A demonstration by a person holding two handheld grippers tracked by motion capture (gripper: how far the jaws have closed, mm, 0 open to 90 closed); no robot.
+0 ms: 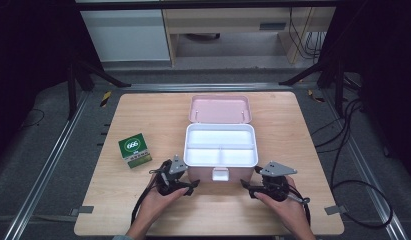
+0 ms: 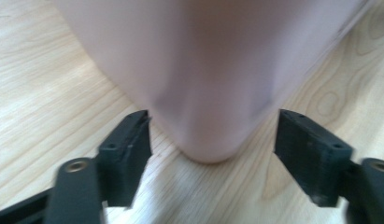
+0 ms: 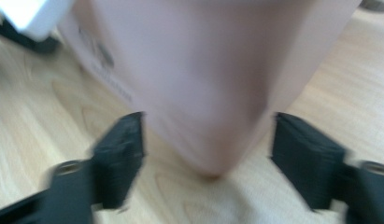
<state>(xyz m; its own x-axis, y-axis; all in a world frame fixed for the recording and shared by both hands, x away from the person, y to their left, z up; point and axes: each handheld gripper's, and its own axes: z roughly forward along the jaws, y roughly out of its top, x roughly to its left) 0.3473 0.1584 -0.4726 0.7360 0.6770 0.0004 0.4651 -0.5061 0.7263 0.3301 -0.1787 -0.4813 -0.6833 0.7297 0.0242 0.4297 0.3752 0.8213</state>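
A pink box with a white tray insert stands open mid-table, its pink lid lying back behind it. My left gripper is open at the box's near left corner, which sits between its jaws without touching them. At the near right corner my right gripper is open too, jaws spread on either side. A white latch hangs on the front wall.
A green and white carton stands left of the box. The wooden table ends close behind the lid and just below my hands. Black cables lie on the floor at the right.
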